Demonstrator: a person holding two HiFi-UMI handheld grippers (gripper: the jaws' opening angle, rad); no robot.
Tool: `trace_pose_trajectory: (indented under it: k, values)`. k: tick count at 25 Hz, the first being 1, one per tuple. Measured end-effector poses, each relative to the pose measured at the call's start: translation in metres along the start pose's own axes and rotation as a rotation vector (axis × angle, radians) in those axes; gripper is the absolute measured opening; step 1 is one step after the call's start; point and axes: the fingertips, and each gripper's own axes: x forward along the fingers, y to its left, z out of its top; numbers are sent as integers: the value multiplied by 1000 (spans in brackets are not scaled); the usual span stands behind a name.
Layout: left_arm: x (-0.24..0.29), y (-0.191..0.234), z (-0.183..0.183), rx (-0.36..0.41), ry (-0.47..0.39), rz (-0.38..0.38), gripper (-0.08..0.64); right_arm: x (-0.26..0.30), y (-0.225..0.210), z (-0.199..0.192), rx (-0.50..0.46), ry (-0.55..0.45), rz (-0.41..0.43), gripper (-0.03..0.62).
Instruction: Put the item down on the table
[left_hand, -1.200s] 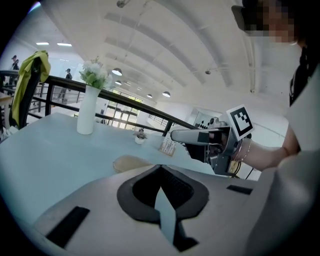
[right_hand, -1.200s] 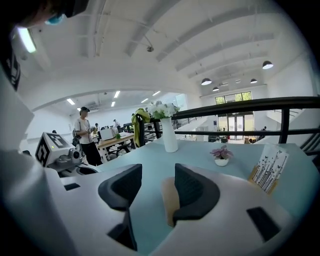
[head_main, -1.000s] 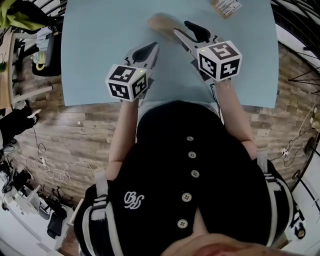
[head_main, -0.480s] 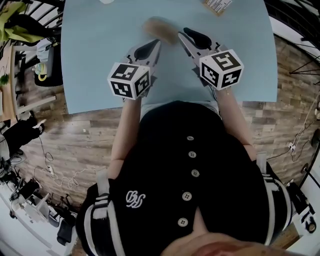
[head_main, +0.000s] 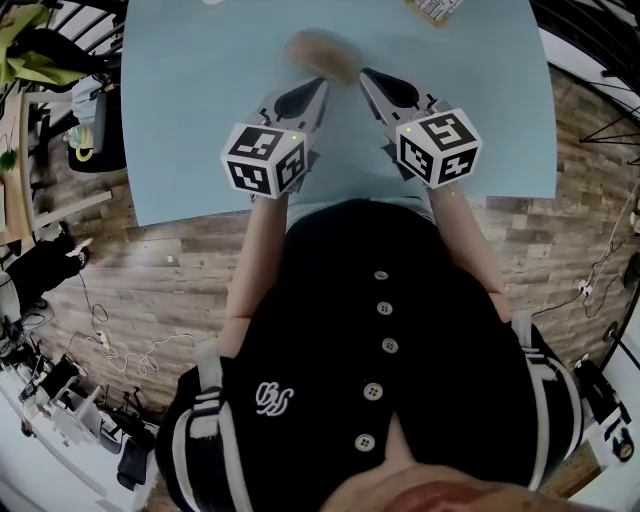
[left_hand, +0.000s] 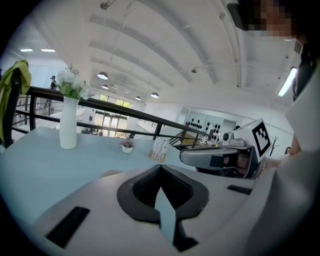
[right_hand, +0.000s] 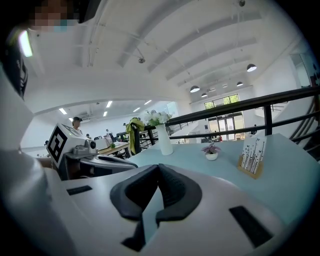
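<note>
A flat tan item (head_main: 318, 55), blurred, lies on the light blue table (head_main: 190, 120) just beyond both grippers. My right gripper (head_main: 372, 78) sits a little right of and nearer than the item, apart from it. Its jaws have just been closing and now stand shut with nothing between them, as the right gripper view (right_hand: 159, 169) shows. My left gripper (head_main: 312, 88) is just this side of the item, its pads meeting at the tips (left_hand: 159, 169), holding nothing. Each gripper appears in the other's view: the right gripper (left_hand: 220, 156) and the left gripper (right_hand: 95, 162).
A white vase with flowers (left_hand: 68, 122), a small potted plant (left_hand: 127, 146) and a card stand (left_hand: 159, 149) stand on the far part of the table. The card stand (head_main: 435, 8) is at the top edge of the head view. A railing runs behind the table.
The right gripper has drawn back from the tan item, which stays on the table. The left gripper has shifted slightly right.
</note>
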Motion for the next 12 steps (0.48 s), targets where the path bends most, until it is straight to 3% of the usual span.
trace_pose_trajectory:
  k: [12]
  values:
    - [0, 1, -22, -37, 47, -22, 9, 5, 11, -20, 29, 56, 34, 11]
